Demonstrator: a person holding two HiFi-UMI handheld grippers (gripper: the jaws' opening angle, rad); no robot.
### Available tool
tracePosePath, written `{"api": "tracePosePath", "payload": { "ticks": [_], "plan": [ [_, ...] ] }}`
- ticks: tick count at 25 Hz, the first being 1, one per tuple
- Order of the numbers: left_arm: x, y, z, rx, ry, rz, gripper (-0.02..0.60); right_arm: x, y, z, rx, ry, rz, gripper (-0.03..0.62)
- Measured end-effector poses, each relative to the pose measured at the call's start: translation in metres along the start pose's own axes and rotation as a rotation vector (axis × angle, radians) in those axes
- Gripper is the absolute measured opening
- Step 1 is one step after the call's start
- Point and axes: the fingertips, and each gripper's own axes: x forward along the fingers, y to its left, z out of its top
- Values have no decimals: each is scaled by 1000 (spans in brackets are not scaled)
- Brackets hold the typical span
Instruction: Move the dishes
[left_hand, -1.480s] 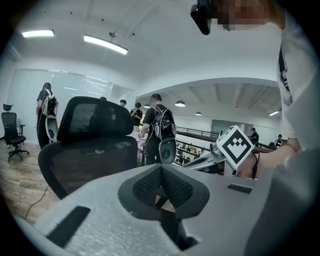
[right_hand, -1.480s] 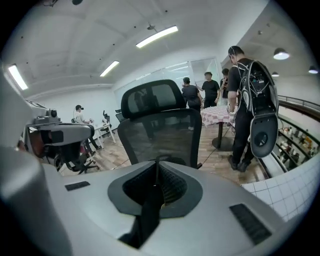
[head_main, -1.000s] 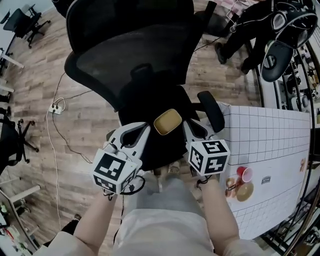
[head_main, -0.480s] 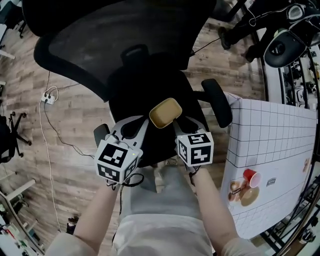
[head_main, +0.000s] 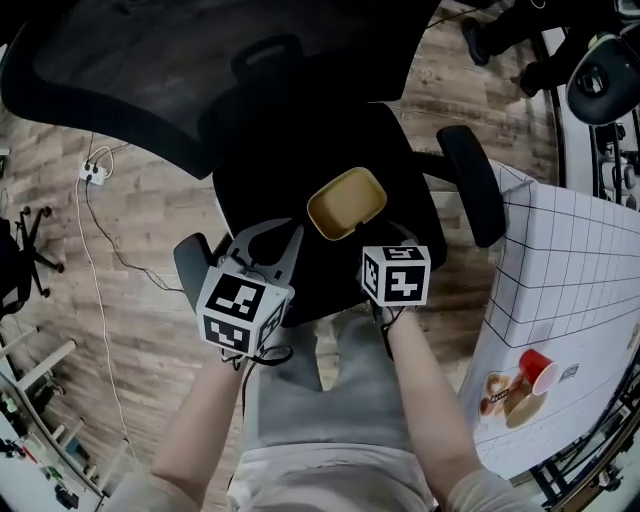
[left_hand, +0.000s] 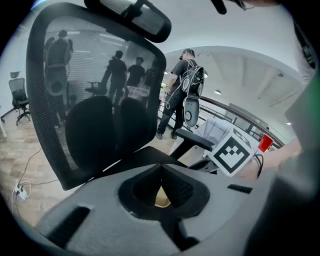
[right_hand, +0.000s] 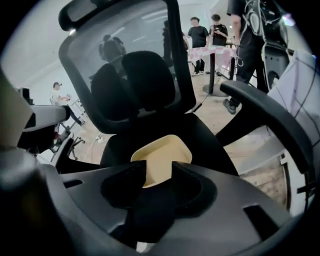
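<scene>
A tan, square dish with rounded corners (head_main: 347, 203) lies on the black seat of an office chair (head_main: 290, 150). My right gripper (head_main: 385, 232) hovers just at the dish's near edge. Its jaws have just been opening and now stand open. In the right gripper view the dish (right_hand: 162, 157) shows in the gap in front of the right gripper (right_hand: 156, 167), with no pad pressing on it. My left gripper (head_main: 268, 238) hangs to the left of the dish with its jaws together. In the left gripper view only a sliver of the dish (left_hand: 161, 198) shows behind the left gripper (left_hand: 161, 170).
The chair's mesh back (head_main: 150, 70) rises beyond the seat, and an armrest (head_main: 475, 200) sticks out on the right. A gridded white table (head_main: 570, 290) at the right carries a red cup (head_main: 538, 370) and bowls (head_main: 505, 395). A power strip (head_main: 92, 172) lies on the wooden floor. People stand in the distance.
Both grippers have come down toward the chair seat. The dish, held at the right gripper's tips before, now rests on the seat and the right jaws have spread apart.
</scene>
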Motion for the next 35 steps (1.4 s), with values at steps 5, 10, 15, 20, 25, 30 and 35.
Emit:
{"api": "tracePosePath", "payload": {
  "ticks": [5, 10, 15, 20, 25, 30, 35],
  "plan": [
    [19, 5, -34, -61, 37, 10, 14, 35, -17, -27, 176, 14, 5, 152],
    [33, 3, -59, -82, 69, 3, 14, 60, -26, -47, 234, 34, 10, 153],
    [47, -3, -74, -101, 86, -12, 14, 76, -29, -61, 228, 42, 18, 152],
    [40, -3, -75, -90, 98, -26, 14, 81, -29, -63, 156, 71, -3, 98],
    [40, -9, -75, -84, 103, -43, 14, 77, -40, -61, 130, 58, -16, 32],
    [30, -11, -57, -81, 77, -47, 14, 56, -40, -43, 156, 5, -11, 31],
    [17, -13, -35, -59, 62, -50, 14, 18, -36, -14, 158, -59, -11, 29]
  ]
}}
